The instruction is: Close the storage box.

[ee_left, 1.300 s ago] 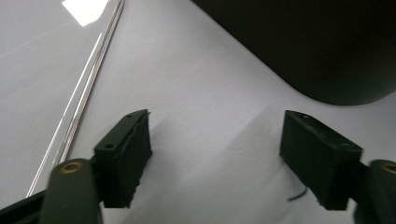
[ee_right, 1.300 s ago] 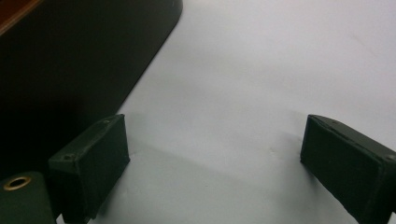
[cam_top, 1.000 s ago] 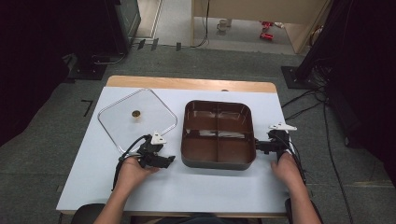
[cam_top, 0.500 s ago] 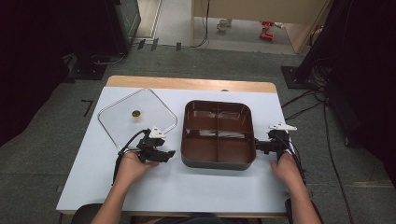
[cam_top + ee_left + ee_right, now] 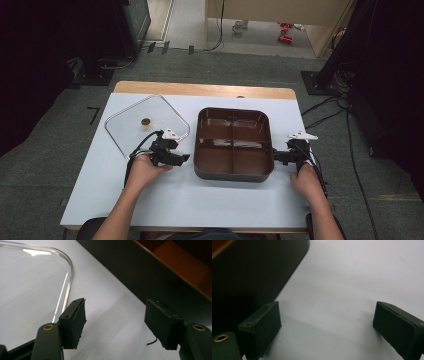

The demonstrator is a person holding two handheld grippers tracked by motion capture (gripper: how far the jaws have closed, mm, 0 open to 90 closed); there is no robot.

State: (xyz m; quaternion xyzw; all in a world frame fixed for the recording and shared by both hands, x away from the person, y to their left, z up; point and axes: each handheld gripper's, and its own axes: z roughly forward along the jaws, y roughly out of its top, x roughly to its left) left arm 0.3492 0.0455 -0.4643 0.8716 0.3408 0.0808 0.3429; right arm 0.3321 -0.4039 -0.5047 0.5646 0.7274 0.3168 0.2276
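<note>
The left tongs [image 5: 184,158] are held just beside the left wall of the dark brown, square, four-compartment tray [image 5: 233,145], with their jaws opening and nothing between them; in the left gripper view the bare white counter [image 5: 107,315] is seen in the gap, the tray's dark outer wall [image 5: 150,277] lying ahead and to the right and the rounded corner of the clear, square, glass-like lid [image 5: 32,277] lying ahead and to the left. The right tongs [image 5: 276,157] are held released at the tray's right wall, near its front corner; in the right gripper view [image 5: 324,325] the jaws are seen spread wide over the bare counter, and the tray's rounded dark corner [image 5: 257,267] is seen just beside the left jaw, though contact cannot be told. The tray rests near the middle of the counter. The lid is laid flat to the tray's left, close beside it, a small round brown knob [image 5: 146,121] being seen at its centre. Each pair of tongs is carried in one of the person's hands, which enter from the counter's near edge.
</note>
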